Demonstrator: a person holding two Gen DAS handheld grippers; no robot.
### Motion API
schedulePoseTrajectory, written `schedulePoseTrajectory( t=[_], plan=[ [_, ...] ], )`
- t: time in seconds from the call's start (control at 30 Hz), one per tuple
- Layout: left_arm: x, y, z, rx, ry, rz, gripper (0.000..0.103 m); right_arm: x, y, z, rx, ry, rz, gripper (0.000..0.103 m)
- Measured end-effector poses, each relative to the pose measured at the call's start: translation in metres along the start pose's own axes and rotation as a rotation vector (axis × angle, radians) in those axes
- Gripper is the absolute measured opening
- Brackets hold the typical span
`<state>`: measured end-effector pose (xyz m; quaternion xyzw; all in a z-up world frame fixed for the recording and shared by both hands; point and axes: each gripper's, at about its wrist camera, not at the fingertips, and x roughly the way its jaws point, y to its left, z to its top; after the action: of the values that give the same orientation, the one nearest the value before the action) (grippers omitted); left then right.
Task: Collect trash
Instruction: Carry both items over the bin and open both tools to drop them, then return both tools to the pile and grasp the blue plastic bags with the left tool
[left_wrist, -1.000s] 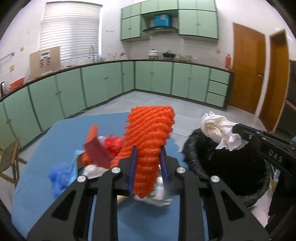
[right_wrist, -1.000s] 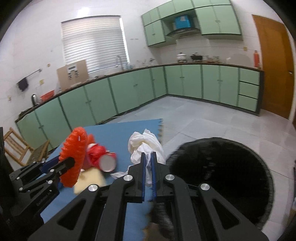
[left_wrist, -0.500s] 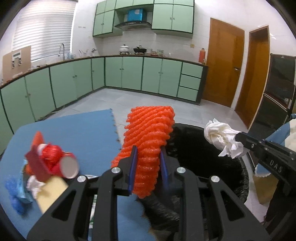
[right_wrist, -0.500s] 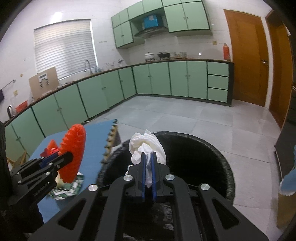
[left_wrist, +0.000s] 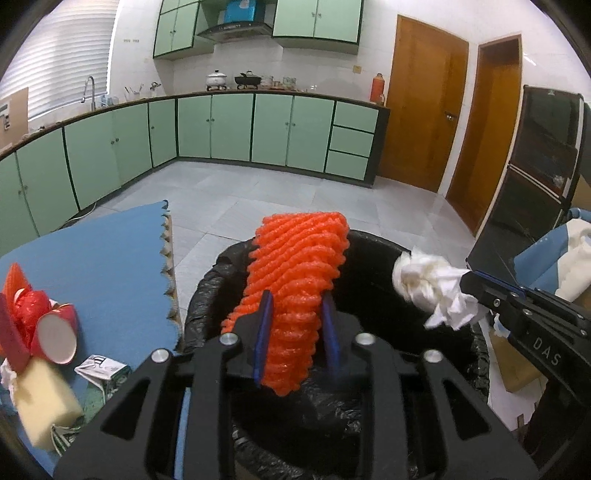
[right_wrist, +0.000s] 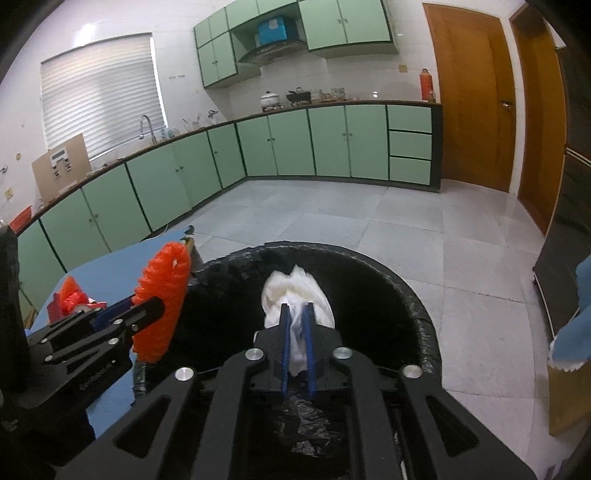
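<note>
My left gripper (left_wrist: 295, 325) is shut on an orange foam net sleeve (left_wrist: 299, 273) and holds it over the black-lined trash bin (left_wrist: 207, 295). My right gripper (right_wrist: 296, 332) is shut on a crumpled white tissue (right_wrist: 295, 291) above the bin's opening (right_wrist: 406, 295). The tissue also shows at the right of the left wrist view (left_wrist: 432, 291), and the orange sleeve at the left of the right wrist view (right_wrist: 162, 299). More trash lies on the blue mat (left_wrist: 92, 254): a red paper cup (left_wrist: 55, 334), red netting (left_wrist: 27, 306), a yellow sponge (left_wrist: 40, 402) and a crumpled carton (left_wrist: 101, 371).
The bin stands on the tiled floor just right of the mat's toothed edge (left_wrist: 168, 273). Green kitchen cabinets (left_wrist: 273, 133) line the far wall. Wooden doors (left_wrist: 424, 122) and a dark appliance (left_wrist: 535, 166) are at the right.
Both grippers have swung right from over the blue mat to over the bin, still holding the orange sleeve and the tissue. The right jaws have parted slightly around the tissue.
</note>
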<state>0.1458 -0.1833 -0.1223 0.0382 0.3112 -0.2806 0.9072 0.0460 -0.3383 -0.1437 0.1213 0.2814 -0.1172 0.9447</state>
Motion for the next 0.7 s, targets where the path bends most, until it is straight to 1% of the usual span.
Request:
schedulePoseTrajectory(
  t=[0.03, 0.07, 0.1, 0.13, 0.17, 0.2, 0.23, 0.3, 0.33, 0.37, 0.4, 0.5, 0.6, 0.7],
  plan=[
    [0.001, 0.0, -0.001, 0.002, 0.002, -0.003, 0.038, 0.0, -0.002, 0.0, 0.005, 0.0, -0.006, 0.013],
    [0.002, 0.0, -0.001, 0.006, 0.002, -0.005, 0.042, 0.0, 0.0, -0.002, 0.008, 0.0, -0.009, 0.021],
    [0.001, 0.0, -0.001, 0.011, -0.003, 0.001, 0.05, -0.001, -0.001, -0.002, 0.012, -0.001, -0.015, 0.027],
    [0.0, 0.001, -0.001, 0.013, -0.009, 0.007, 0.055, -0.002, -0.001, -0.003, 0.013, -0.006, -0.027, 0.03],
    [-0.001, 0.002, -0.001, 0.013, -0.014, 0.009, 0.055, -0.002, -0.002, -0.002, 0.015, -0.009, -0.034, 0.037],
    [-0.003, 0.004, 0.0, 0.008, -0.017, 0.01, 0.057, -0.003, -0.004, -0.002, 0.018, -0.013, -0.042, 0.048],
    [-0.005, 0.006, 0.0, 0.003, -0.019, 0.014, 0.059, -0.006, -0.004, -0.002, 0.025, -0.022, -0.056, 0.056],
    [-0.009, 0.013, 0.001, -0.008, -0.027, 0.034, 0.063, -0.01, -0.005, -0.002, 0.035, -0.042, -0.075, 0.082],
    [-0.012, 0.016, 0.001, -0.014, -0.032, 0.043, 0.068, -0.013, -0.002, -0.001, 0.038, -0.058, -0.089, 0.088],
    [-0.017, 0.022, 0.001, -0.023, -0.041, 0.058, 0.071, -0.016, 0.001, 0.0, 0.039, -0.071, -0.095, 0.095],
    [-0.02, 0.023, 0.0, -0.027, -0.047, 0.067, 0.075, -0.018, 0.001, 0.0, 0.039, -0.078, -0.096, 0.097],
    [-0.037, 0.041, -0.002, -0.039, -0.067, 0.116, 0.085, -0.021, 0.01, 0.002, 0.039, -0.084, -0.076, 0.097],
    [-0.056, 0.061, -0.006, -0.056, -0.081, 0.167, 0.088, -0.02, 0.026, 0.006, 0.039, -0.082, -0.04, 0.097],
    [-0.073, 0.082, -0.009, -0.08, -0.088, 0.21, 0.088, -0.019, 0.049, 0.006, 0.022, -0.085, -0.001, 0.097]
  ],
)
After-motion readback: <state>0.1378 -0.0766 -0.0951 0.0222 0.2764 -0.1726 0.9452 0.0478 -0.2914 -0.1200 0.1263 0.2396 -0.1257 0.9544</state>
